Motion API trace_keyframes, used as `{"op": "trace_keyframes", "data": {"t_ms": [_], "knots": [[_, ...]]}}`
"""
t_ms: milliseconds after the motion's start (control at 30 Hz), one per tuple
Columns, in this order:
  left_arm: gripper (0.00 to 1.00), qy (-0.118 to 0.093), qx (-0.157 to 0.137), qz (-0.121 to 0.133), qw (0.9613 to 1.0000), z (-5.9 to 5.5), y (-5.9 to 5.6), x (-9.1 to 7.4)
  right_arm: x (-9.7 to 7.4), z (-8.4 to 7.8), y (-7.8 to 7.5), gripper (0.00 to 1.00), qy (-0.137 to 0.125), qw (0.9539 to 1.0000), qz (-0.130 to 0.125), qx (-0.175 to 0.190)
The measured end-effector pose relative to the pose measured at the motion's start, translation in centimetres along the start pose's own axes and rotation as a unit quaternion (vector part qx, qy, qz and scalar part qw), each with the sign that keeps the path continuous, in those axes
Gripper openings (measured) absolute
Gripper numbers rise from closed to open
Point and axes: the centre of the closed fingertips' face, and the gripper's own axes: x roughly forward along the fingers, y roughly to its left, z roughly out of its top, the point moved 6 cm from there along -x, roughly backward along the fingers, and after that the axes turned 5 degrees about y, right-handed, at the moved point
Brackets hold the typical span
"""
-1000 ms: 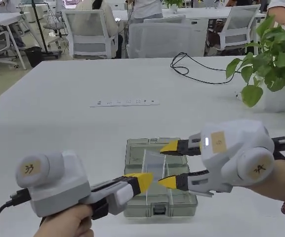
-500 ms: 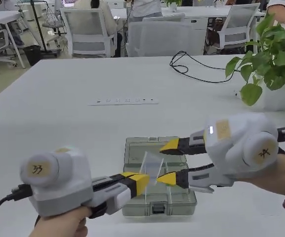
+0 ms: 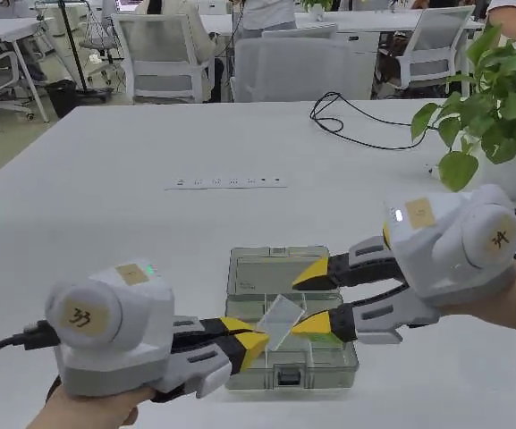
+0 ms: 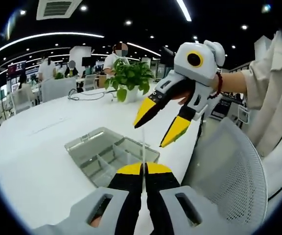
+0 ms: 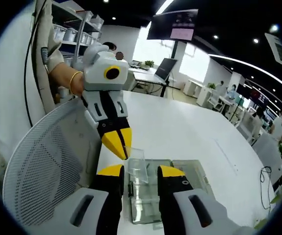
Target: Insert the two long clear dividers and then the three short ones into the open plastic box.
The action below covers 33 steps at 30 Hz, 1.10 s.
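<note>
The open clear plastic box sits on the white table near me, with dividers standing inside it. My left gripper, marked 33, is shut on a small clear divider that hangs tilted over the middle of the box. In the left gripper view the divider shows edge-on between the shut jaws, above the box. My right gripper, marked 34, is open, and its lower jaw is close beside the divider's right corner. In the right gripper view the divider lies between the open jaws, with the left gripper facing it.
A potted plant stands at the table's right edge. A black cable loops at the far side. A white power strip lies mid-table. Office chairs line the far edge. A mesh chair is beside the table.
The left gripper has shifted right and turned, so the divider now hangs lower and more tilted over the box. The right gripper has drawn back to the right, still open.
</note>
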Motion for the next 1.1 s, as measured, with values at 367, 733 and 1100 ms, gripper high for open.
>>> {"op": "trace_keyframes", "data": {"t_ms": [367,733,1100], "knots": [[0.00,0.023,0.078,-0.039,0.9959,-0.6,-1.0,0.2,0.5,-0.7,1.8,0.23,0.014,0.9977,0.067,-0.003],[0.00,0.030,0.132,-0.077,0.9879,-0.7,-2.3,0.0,0.8,-1.0,3.3,0.16,0.014,0.9929,0.117,-0.015],[0.00,0.018,0.144,-0.104,0.9839,-0.4,-3.1,-0.2,0.6,-1.0,4.1,0.04,0.005,0.9900,0.141,-0.012]]}}
